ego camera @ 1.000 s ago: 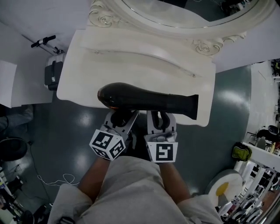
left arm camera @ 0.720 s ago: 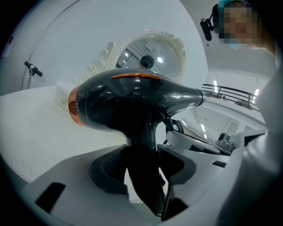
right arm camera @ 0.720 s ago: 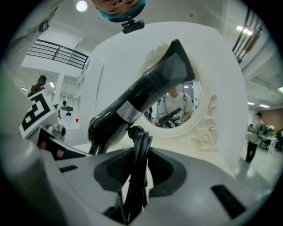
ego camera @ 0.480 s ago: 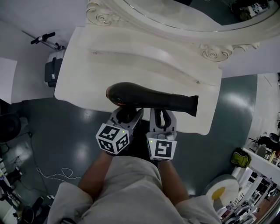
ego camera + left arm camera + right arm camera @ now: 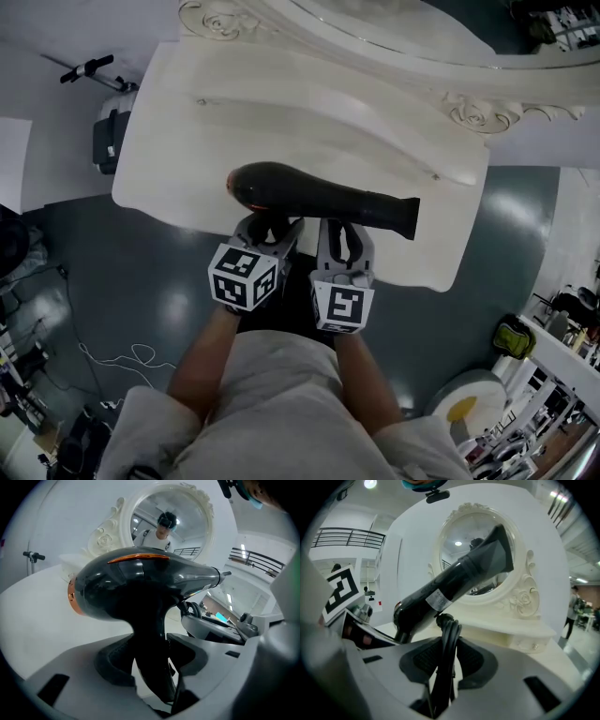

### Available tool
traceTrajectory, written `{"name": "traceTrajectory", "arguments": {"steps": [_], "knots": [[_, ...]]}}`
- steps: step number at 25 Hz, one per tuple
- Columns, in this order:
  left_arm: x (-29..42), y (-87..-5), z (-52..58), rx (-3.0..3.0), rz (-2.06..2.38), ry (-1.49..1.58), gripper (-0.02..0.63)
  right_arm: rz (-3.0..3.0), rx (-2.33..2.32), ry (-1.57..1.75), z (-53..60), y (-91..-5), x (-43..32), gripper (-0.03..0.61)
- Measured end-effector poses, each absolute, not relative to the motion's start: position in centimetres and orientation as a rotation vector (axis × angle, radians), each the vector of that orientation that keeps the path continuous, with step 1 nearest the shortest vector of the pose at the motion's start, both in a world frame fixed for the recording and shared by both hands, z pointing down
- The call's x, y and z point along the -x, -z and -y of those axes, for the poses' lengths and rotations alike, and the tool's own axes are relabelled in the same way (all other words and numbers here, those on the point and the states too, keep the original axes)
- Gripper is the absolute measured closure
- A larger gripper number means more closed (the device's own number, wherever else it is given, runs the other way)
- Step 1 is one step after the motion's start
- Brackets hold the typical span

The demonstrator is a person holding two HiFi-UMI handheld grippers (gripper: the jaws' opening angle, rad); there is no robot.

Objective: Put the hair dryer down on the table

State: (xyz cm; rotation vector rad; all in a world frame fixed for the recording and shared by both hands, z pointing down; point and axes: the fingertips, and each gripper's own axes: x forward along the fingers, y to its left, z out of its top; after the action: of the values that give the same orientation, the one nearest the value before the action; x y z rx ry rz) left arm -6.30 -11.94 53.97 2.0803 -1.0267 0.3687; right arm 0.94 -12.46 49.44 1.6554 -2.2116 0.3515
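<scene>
A glossy black hair dryer (image 5: 309, 192) with an orange rear ring lies crosswise over the front of the cream dressing table (image 5: 187, 141), nozzle to the right. My left gripper (image 5: 269, 225) is shut on the dryer's handle (image 5: 150, 658), which runs down between the two pads. My right gripper (image 5: 342, 230) is shut on the dryer's bundled black cord (image 5: 446, 653), just below the body (image 5: 454, 585). In the left gripper view the dryer's body (image 5: 136, 588) fills the middle. Whether the dryer touches the tabletop is hidden by its own bulk.
An oval mirror in a carved cream frame (image 5: 469, 66) rises at the table's back, above a raised shelf (image 5: 319, 103). The dark grey floor (image 5: 141, 272) lies around the table. A small black device (image 5: 108, 141) stands left of it, and clutter (image 5: 525, 394) fills the lower right.
Both grippers have sunk toward the tabletop with the dryer, which now sits lower and further in over the table. The grips have not changed.
</scene>
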Motion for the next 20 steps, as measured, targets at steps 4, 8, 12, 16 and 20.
{"name": "traceTrajectory", "arguments": {"steps": [4, 8, 12, 16, 20], "knots": [[6.5, -55.0, 12.5, -2.053, 1.023, -0.383, 0.411, 2.204, -1.667, -0.383, 13.2, -50.4, -0.8, 0.479], [6.9, -55.8, 12.9, -2.028, 1.025, -0.401, 0.411, 2.18, -1.672, -0.406, 13.6, -51.2, -0.7, 0.479], [7.0, -56.2, 13.4, -2.023, 1.021, -0.419, 0.411, 2.164, -1.675, -0.434, 13.9, -51.9, -0.6, 0.479], [7.0, -56.7, 13.7, -2.015, 1.012, -0.435, 0.411, 2.153, -1.675, -0.456, 14.1, -52.6, -0.7, 0.479], [7.4, -57.2, 14.0, -2.011, 0.998, -0.461, 0.411, 2.156, -1.683, -0.455, 14.6, -52.8, -0.3, 0.479]]}}
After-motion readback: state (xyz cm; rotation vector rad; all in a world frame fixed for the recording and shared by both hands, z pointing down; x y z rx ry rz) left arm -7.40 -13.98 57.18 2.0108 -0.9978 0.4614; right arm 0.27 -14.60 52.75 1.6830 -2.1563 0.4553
